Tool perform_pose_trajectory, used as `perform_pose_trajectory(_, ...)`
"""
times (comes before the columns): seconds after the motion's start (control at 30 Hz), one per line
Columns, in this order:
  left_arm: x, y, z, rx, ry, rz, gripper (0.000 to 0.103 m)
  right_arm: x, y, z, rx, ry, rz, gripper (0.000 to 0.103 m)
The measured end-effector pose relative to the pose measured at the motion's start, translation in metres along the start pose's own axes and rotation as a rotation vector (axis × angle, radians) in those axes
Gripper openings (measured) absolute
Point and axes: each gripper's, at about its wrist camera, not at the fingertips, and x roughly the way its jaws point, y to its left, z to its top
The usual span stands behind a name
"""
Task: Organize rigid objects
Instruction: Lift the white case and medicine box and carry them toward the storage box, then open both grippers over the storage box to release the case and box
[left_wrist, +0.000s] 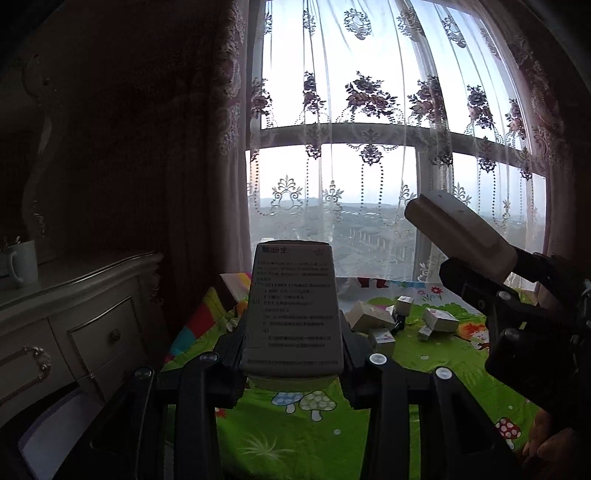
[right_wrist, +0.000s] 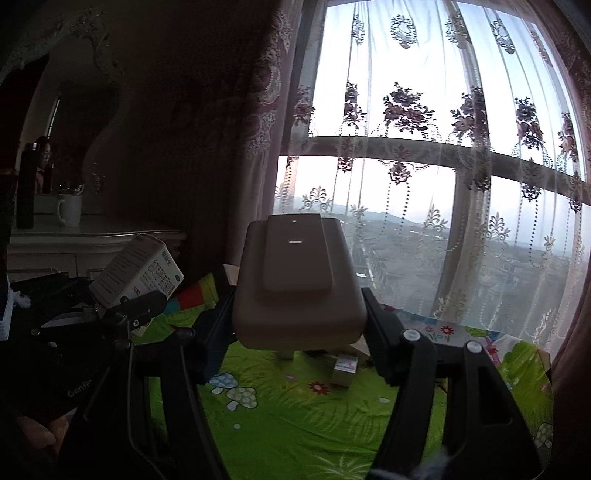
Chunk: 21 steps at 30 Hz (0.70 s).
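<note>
left tongs (left_wrist: 293, 332) clamped on a white printed box (left_wrist: 293, 306), right tongs (right_wrist: 301, 306) gripping a tan case (right_wrist: 299, 280), both lifted high above the green mat (left_wrist: 314, 435). the pile of small boxes (left_wrist: 402, 321) lies on the mat toward the window (left_wrist: 369, 184). best move, i'd say: lower each one level, set it flat beside the pile, release only once it rests.
</note>
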Motion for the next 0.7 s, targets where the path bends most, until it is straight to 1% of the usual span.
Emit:
perform_pose_trajectory(0.07,-0.004,0.014,-0.006,-0.017,0.012,0.031,0.041,0.005,0.011,0.001,-0.003,0.003,0.040,0.067)
perform_pose_trajectory(0.23,-0.011,0.049,-0.023,-0.061,0.051,0.118,0.041,0.024,0.046,-0.001,-0.008,0.052,0.207,0.067)
perform_pose_trajectory(0.4,-0.021,0.086,-0.045,-0.099,0.097,0.219,0.041,0.039,0.091,-0.004,-0.070,0.085,0.351,0.067)
perform_pose_trajectory(0.5,-0.024,0.108,-0.060,-0.136,0.145,0.264,0.041,0.049,0.115,-0.008,-0.111,0.139,0.452,0.067)
perform_pose_trajectory(0.63,-0.030,0.133,-0.081,-0.202,0.221,0.311,0.041,0.064,0.144,-0.016,-0.150,0.218,0.556,0.067)
perform_pose_trajectory(0.7,-0.032,0.142,-0.088,-0.229,0.252,0.326,0.041,0.071,0.159,-0.020,-0.178,0.247,0.594,0.067)
